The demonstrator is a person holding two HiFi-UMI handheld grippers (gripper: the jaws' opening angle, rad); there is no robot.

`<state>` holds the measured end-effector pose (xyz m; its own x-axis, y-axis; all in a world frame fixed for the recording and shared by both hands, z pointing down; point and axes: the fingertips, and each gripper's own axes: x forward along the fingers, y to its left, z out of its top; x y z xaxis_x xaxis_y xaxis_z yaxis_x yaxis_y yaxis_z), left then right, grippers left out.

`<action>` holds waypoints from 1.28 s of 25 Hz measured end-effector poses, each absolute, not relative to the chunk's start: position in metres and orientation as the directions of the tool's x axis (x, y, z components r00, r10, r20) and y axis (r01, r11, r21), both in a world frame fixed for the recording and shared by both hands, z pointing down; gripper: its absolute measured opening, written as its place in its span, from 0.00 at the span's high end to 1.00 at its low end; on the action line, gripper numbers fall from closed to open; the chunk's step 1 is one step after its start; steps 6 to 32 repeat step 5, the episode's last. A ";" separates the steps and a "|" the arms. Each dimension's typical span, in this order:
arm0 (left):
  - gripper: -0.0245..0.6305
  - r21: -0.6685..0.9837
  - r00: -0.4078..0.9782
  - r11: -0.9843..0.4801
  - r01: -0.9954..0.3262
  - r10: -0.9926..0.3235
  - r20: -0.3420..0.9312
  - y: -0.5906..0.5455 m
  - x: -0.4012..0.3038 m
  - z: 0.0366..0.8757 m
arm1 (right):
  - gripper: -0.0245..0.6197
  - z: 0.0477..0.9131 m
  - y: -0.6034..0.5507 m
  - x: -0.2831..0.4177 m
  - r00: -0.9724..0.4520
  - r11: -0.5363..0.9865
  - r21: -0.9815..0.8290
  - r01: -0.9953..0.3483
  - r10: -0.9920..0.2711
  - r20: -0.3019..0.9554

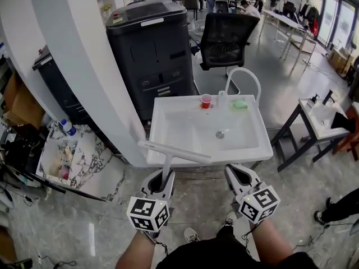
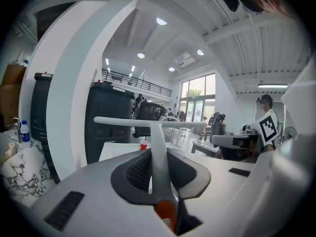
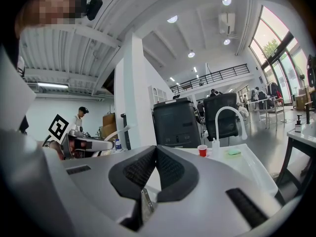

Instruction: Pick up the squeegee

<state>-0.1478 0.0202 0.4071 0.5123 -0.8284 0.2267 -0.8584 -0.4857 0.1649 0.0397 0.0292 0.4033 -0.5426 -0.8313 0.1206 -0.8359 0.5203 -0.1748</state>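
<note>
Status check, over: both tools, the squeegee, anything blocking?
Left tool shut on squeegee handle, blade level by the sink front rim. Right tool shut, empty. Nothing in the way.

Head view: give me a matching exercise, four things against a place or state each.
Things:
1. squeegee
2. red cup
3. green sponge
4. right claw

Places or states:
A. shut, empty
B. back rim of the sink, right of the base of the faucet
C. gripped by the left claw
D. back rim of the sink, left of the faucet

Pairs: 1-C, 2-D, 3-B, 4-A
</note>
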 end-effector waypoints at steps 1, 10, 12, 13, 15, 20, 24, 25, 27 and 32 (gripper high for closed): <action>0.85 0.165 0.513 -0.486 -0.858 -0.828 0.227 0.021 -0.148 0.408 | 0.94 0.404 0.030 0.039 -0.542 0.520 -0.174 -0.837 -0.832 0.120; 0.85 0.163 0.514 -0.488 -0.857 -0.827 0.228 0.022 -0.150 0.411 | 0.94 0.406 0.032 0.037 -0.540 0.518 -0.174 -0.837 -0.833 0.118; 0.85 0.163 0.514 -0.488 -0.857 -0.827 0.228 0.022 -0.150 0.411 | 0.94 0.406 0.032 0.037 -0.540 0.518 -0.174 -0.837 -0.833 0.118; 0.85 0.163 0.514 -0.488 -0.857 -0.827 0.228 0.022 -0.150 0.411 | 0.94 0.406 0.032 0.037 -0.540 0.518 -0.174 -0.837 -0.833 0.118; 0.85 0.163 0.514 -0.488 -0.857 -0.827 0.228 0.022 -0.150 0.411 | 0.94 0.406 0.032 0.037 -0.540 0.518 -0.174 -0.837 -0.833 0.118; 0.85 0.163 0.514 -0.488 -0.857 -0.827 0.228 0.022 -0.150 0.411 | 0.94 0.406 0.032 0.037 -0.540 0.518 -0.174 -0.837 -0.833 0.118; 0.85 0.163 0.514 -0.488 -0.857 -0.827 0.228 0.022 -0.150 0.411 | 0.94 0.406 0.032 0.037 -0.540 0.518 -0.174 -0.837 -0.833 0.118; 0.85 0.163 0.514 -0.488 -0.857 -0.827 0.228 0.022 -0.150 0.411 | 0.94 0.406 0.032 0.037 -0.540 0.518 -0.174 -0.837 -0.833 0.118; 0.85 0.163 0.514 -0.488 -0.857 -0.827 0.228 0.022 -0.150 0.411 | 0.94 0.406 0.032 0.037 -0.540 0.518 -0.174 -0.837 -0.833 0.118; 0.85 0.163 0.514 -0.488 -0.857 -0.827 0.228 0.022 -0.150 0.411 | 0.94 0.406 0.032 0.037 -0.540 0.518 -0.174 -0.837 -0.833 0.118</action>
